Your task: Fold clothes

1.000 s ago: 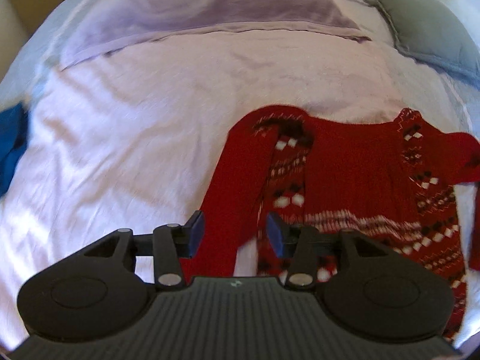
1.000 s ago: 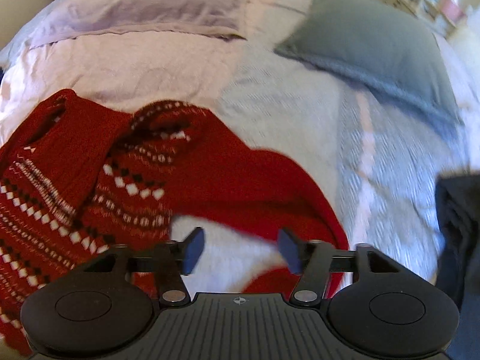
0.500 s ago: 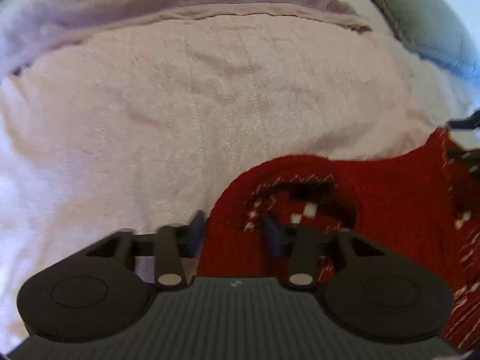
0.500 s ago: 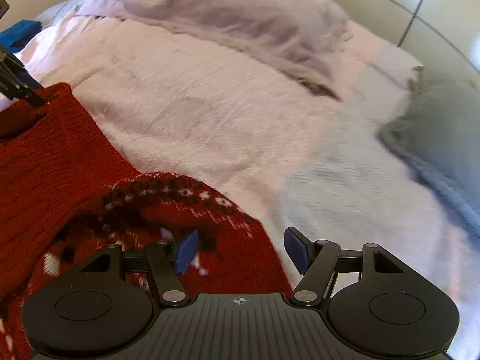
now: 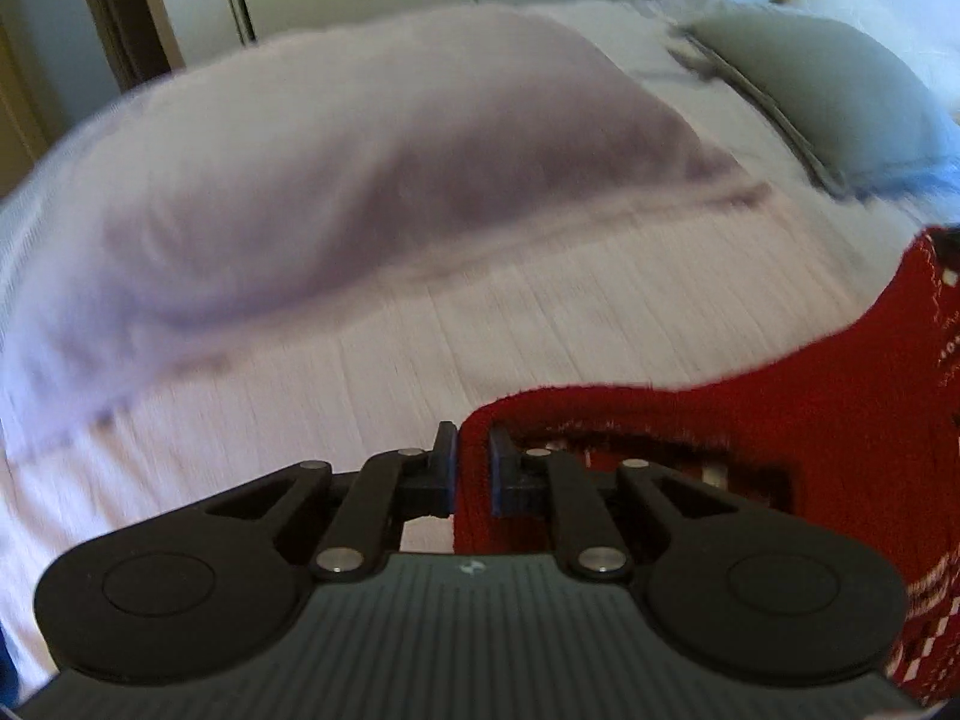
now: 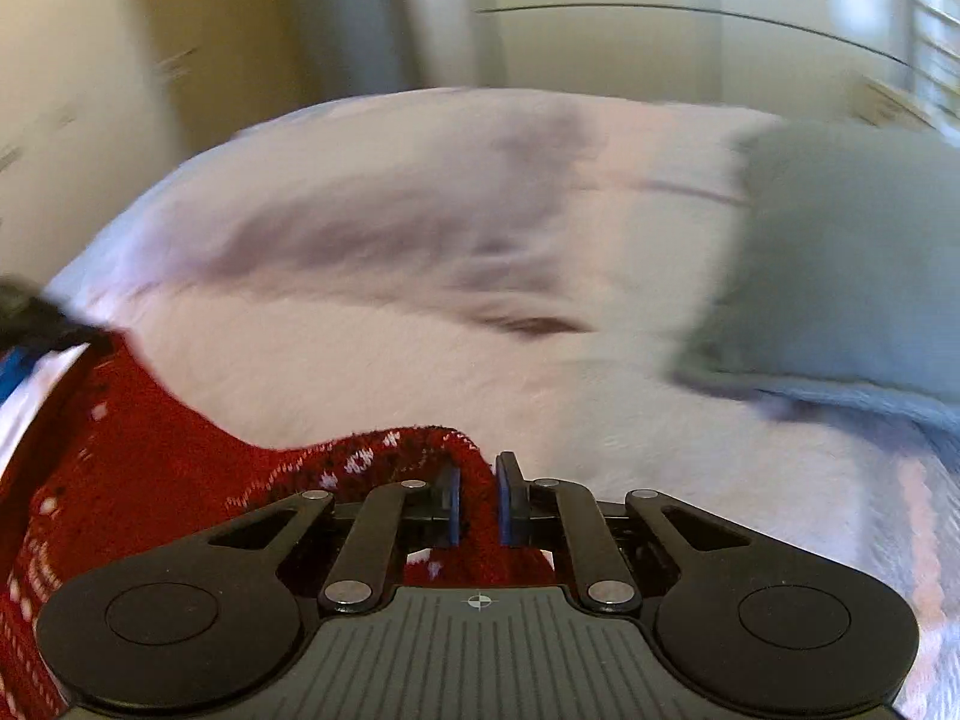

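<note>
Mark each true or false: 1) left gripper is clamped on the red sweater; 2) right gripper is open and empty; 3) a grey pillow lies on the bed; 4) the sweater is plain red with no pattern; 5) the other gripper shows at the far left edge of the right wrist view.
1) True. The left gripper is shut on the red sweater, pinching an edge fold.
2) False. The right gripper has just closed on a fold of the sweater.
3) True. The grey pillow lies on the bed, right of the lilac pillow.
4) False. It carries white and dark knitted motifs.
5) True, though blurred.
</note>
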`<move>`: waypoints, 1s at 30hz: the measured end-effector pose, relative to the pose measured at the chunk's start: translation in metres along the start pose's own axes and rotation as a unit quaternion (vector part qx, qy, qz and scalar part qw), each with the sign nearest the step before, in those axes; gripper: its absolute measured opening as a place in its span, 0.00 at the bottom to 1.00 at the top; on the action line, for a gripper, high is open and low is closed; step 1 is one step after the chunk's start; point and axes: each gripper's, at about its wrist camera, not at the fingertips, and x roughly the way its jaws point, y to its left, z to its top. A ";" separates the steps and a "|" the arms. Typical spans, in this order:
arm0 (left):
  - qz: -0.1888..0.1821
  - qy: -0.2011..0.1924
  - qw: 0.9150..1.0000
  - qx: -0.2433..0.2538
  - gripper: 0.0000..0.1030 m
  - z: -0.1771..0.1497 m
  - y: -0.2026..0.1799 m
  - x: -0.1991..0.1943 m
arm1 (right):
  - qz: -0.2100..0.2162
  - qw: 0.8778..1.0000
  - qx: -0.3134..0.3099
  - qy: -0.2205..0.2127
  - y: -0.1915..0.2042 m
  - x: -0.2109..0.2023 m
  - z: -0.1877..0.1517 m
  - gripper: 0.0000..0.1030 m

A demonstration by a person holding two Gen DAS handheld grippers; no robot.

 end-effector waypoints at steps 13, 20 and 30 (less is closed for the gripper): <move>-0.185 0.078 0.965 -0.170 0.29 -0.046 -0.034 -0.002 | 0.102 0.973 0.196 0.068 0.027 0.012 -0.050 0.37; -0.235 0.117 0.945 -0.195 0.03 -0.045 -0.072 0.044 | 0.133 0.940 0.240 0.203 0.056 0.082 -0.072 0.05; -0.168 -0.097 0.948 -0.252 0.28 0.064 -0.007 -0.022 | 0.042 0.965 0.241 -0.094 0.046 0.015 0.077 0.84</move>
